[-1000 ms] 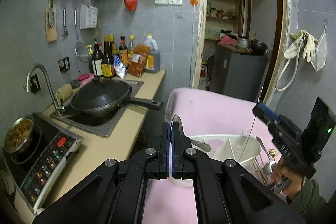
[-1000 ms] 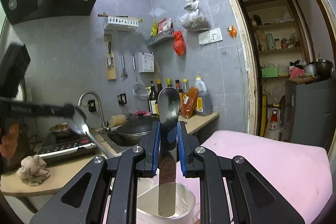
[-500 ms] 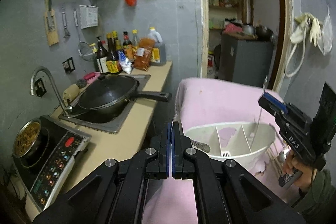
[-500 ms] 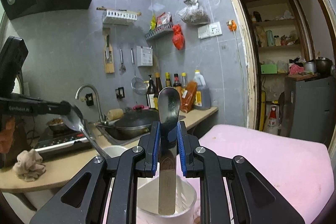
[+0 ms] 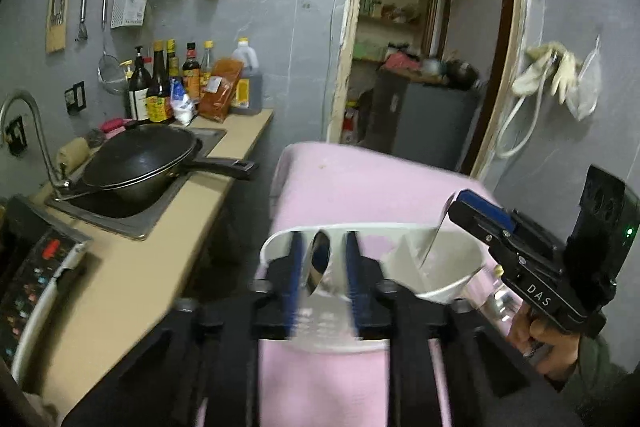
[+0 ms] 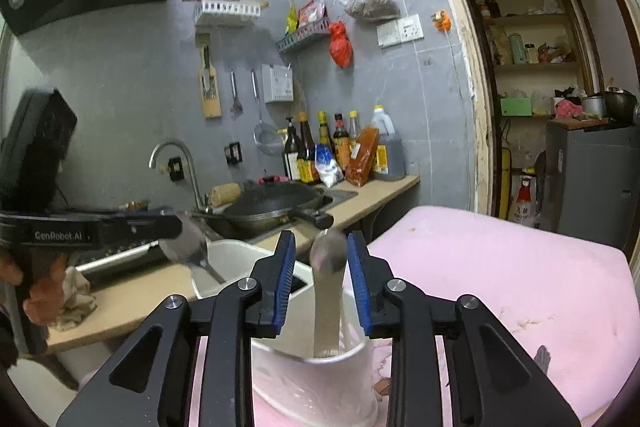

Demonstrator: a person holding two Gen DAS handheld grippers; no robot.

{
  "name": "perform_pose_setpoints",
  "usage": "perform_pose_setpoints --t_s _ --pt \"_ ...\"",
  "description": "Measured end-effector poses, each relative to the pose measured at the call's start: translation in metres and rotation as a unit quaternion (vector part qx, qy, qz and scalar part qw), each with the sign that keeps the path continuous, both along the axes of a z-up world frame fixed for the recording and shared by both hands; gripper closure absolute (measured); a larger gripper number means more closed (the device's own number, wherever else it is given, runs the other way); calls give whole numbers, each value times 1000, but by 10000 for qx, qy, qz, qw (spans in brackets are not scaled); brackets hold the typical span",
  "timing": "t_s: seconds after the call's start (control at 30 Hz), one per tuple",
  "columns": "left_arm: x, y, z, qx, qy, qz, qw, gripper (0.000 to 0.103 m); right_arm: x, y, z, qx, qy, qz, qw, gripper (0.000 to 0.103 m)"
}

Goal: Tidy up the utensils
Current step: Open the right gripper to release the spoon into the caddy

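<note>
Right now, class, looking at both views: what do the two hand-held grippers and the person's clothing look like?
Both grippers are black, with angular linked arms, silver rivets and blue ribbed pads lining the jaws. The right gripper has "DAS" in white on its side and a boxy black block on top with a small green light. The left gripper reads "GenRobot.AI". A dark green sleeve covers the right wrist.

Two steel spoons and a white divided holder (image 5: pixel 448 267) — the holder sits low centre on pink cloth. My first spoon (image 5: pixel 320 259), bowl up, stands blurred at lower centre of the left view; my second spoon (image 6: pixel 326 291) — handle down — drops into the holder, lower centre.
</note>
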State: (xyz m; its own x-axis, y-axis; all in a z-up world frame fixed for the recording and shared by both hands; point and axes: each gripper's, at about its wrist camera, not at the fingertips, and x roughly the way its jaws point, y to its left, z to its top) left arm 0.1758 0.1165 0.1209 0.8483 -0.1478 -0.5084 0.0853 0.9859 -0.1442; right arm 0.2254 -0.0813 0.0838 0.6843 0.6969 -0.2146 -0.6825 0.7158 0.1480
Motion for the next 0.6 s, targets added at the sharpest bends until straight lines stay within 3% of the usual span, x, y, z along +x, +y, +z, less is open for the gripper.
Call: perform_pose_setpoints --t_s 0.07,0.13,0.2,0.37,0.6 --pt "-5 2 6 -183 -257 25 9995 62 -3 -5 8 92 -55 -39 9999 75" --pt "-10 0 11 -280 -452 56 9986 60 -9 -14 15 176 -142 -131 9997 65" --pt "-12 -4 14 -297 -608 128 9976 53 -13 -22 20 265 -223 -248 9991 47" --pt "-23 -25 16 -214 -1158 364 9924 23 -31 -53 32 340 -564 -732 9951 24" --pt "-30 -52 15 52 -1733 548 9833 13 -53 -95 34 243 -900 -1382 9860 5"
